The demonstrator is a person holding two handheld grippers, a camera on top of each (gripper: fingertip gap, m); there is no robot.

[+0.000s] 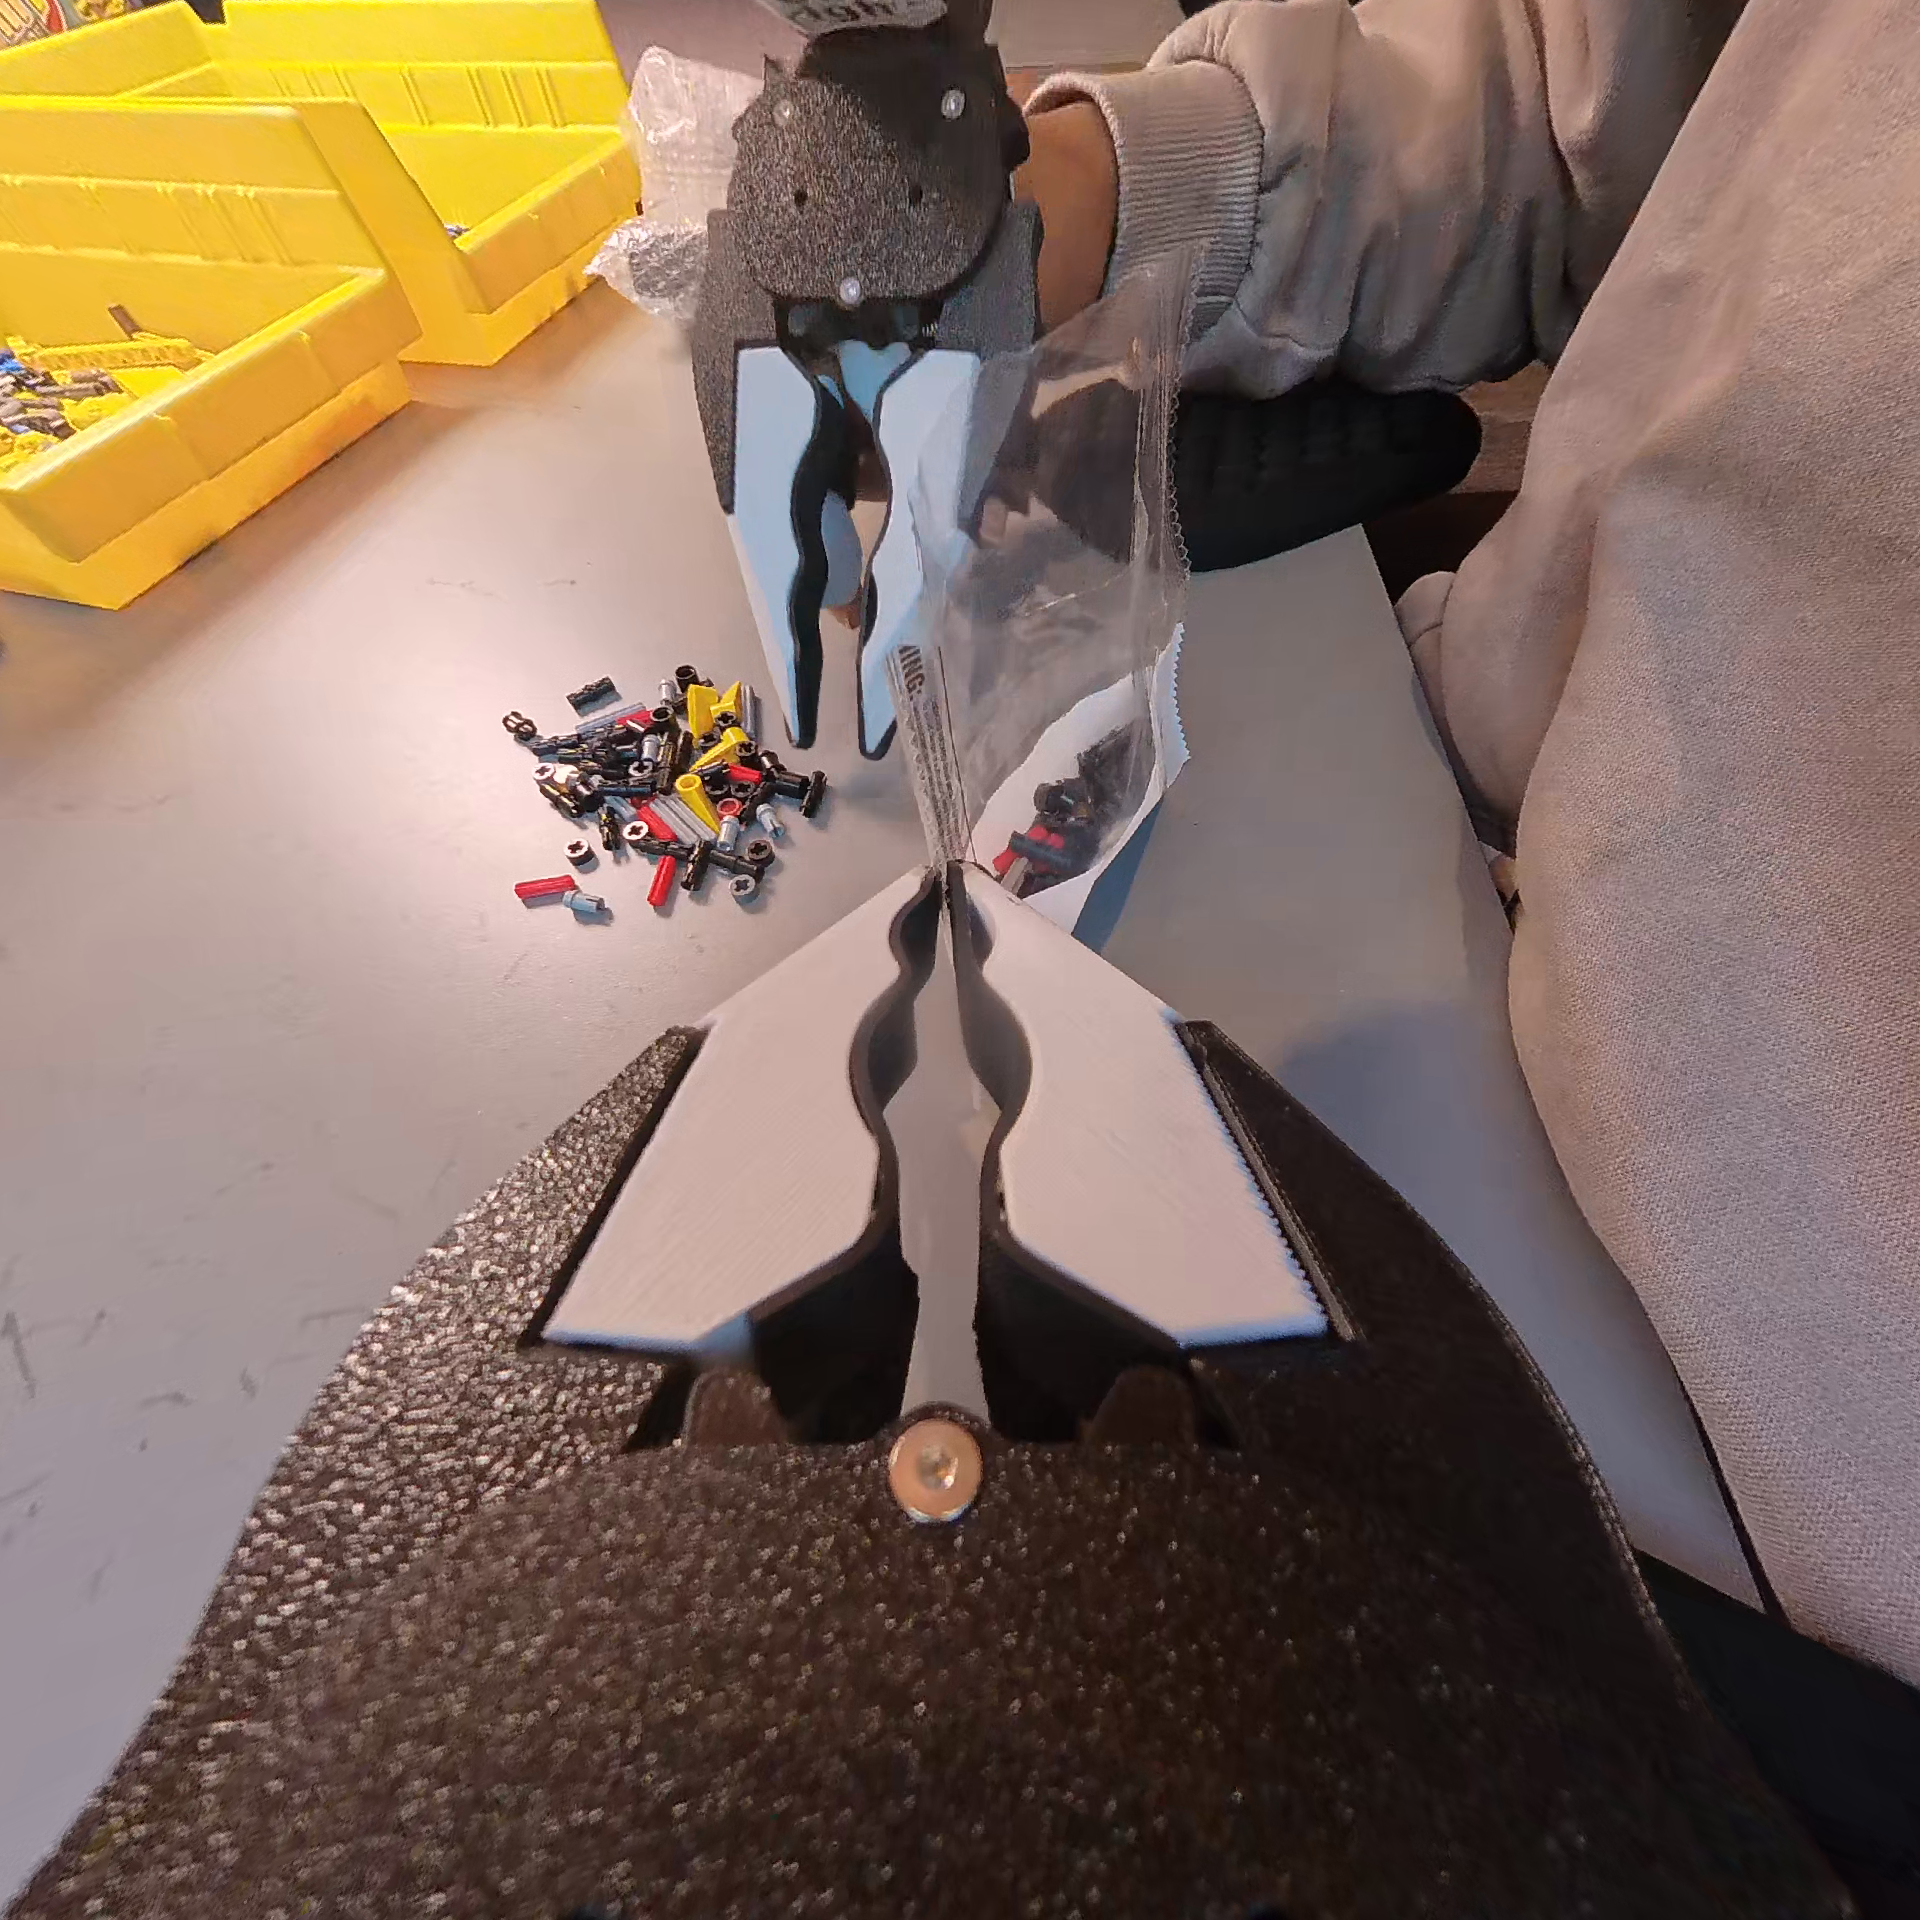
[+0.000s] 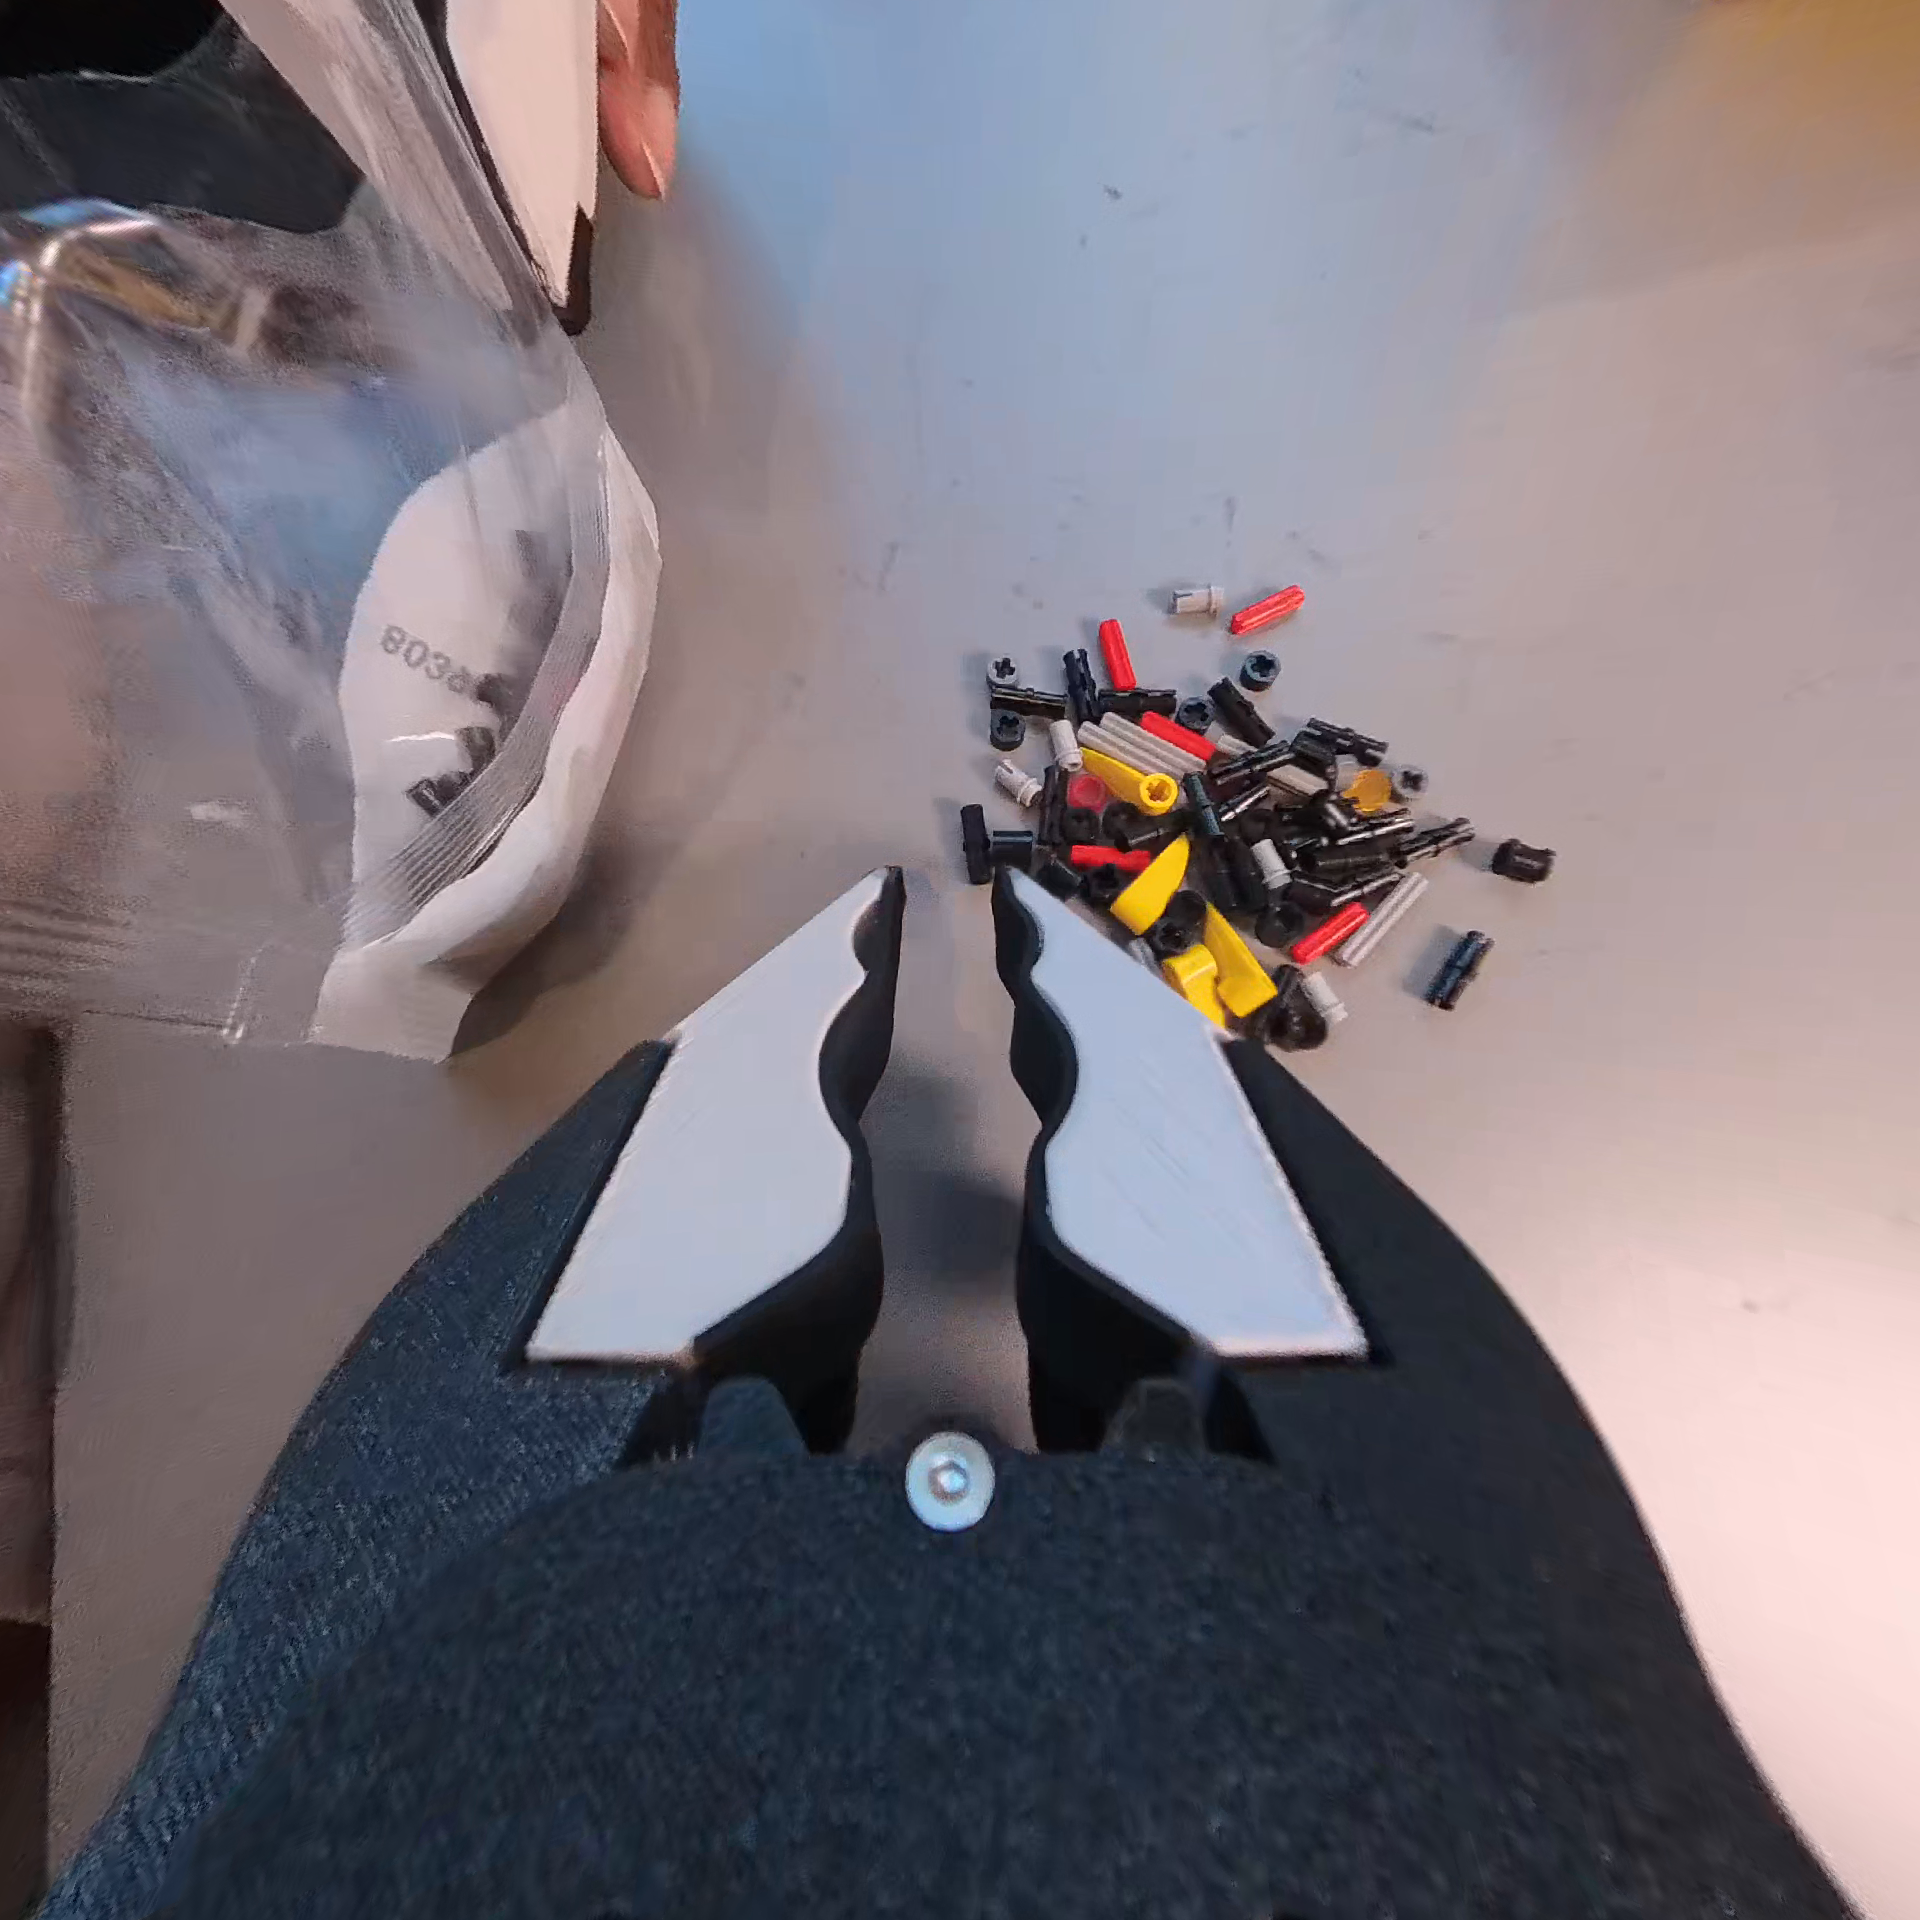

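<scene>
A clear plastic bag (image 1: 1049, 540) with some pieces left inside is pinched by the left tool (image 1: 943, 878), while the right tool (image 2: 948, 883) is held spread beside the spilled toy-brick pins (image 2: 1226, 821) on the table (image 2: 1351, 312).

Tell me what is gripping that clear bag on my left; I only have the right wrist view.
Observer: The left gripper is shut on a sealed edge of the clear bag, right at its fingertips.
Operator: Say what is left inside the bag.
Observer: Black pieces and a few red ones are bunched in its lower corner, by the white patch.
Operator: Report what else is on the table besides the loose pile.
Observer: Yellow bins stand on the table to the far left of the loose pile in the left wrist view; the nearest one has small parts inside.
</scene>
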